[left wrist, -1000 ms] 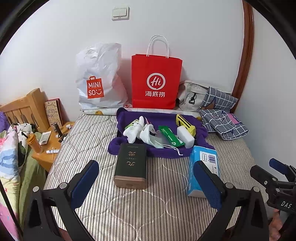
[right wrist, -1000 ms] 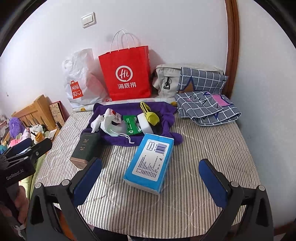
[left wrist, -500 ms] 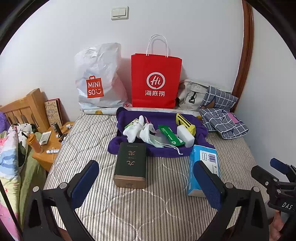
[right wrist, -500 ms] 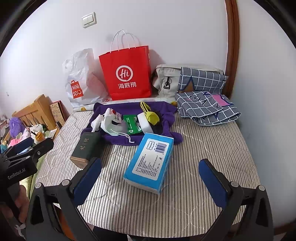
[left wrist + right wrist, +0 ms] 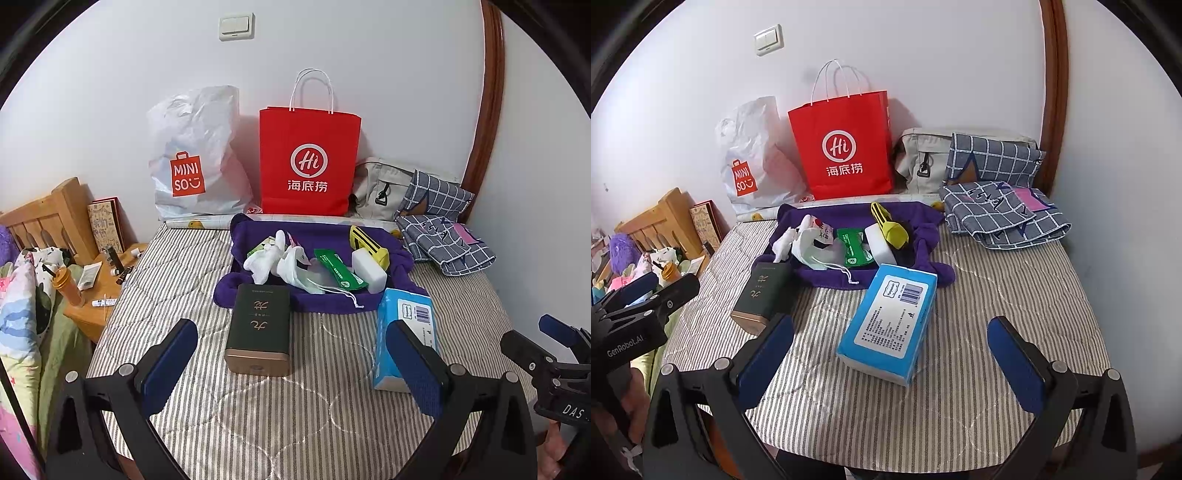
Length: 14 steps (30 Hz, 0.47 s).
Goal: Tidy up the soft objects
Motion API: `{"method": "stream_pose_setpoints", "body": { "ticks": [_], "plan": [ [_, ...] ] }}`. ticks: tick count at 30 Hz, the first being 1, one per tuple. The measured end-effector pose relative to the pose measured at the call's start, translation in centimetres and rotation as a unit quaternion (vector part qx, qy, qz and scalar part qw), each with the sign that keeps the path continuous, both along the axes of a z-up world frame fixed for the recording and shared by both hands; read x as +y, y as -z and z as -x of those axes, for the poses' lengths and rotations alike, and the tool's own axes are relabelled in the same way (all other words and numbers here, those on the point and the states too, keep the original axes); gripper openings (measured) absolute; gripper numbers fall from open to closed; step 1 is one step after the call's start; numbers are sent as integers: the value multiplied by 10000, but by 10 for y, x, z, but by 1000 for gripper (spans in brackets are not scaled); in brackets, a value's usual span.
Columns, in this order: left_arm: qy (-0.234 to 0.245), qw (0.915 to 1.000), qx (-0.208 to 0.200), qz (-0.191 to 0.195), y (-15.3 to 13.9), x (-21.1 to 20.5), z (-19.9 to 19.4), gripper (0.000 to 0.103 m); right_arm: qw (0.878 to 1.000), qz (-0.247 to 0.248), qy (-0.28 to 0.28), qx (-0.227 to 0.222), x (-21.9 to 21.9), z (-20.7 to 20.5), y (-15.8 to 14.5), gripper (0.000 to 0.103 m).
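1. Nothing is gripped yet, so I judge this the approach step: the left gripper and right gripper both stand wide apart, empty.
2. The blue tissue pack lies centre frame on the striped bed (just below the purple cloth).
3. Its long axis runs lower left to upper right; the next move probably calls for straddling its short sides.
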State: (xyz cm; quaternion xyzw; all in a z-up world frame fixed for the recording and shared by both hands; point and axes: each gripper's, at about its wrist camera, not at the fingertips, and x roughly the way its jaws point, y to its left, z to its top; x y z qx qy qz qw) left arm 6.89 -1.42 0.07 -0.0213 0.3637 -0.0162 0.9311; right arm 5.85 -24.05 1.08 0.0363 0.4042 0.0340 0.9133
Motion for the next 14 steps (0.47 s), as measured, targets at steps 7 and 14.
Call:
{"method": "stream_pose_setpoints", "body": {
  "ticks": [7,14],
  "plan": [
    [-16,10000,1,-4,0,-1,0,103,10000,-7,-11,-7,0,0,0,103],
    [25,10000,15,-34,0,-1,-1,103,10000,-3,-31,-17,2,1,0,103]
  ]
}}
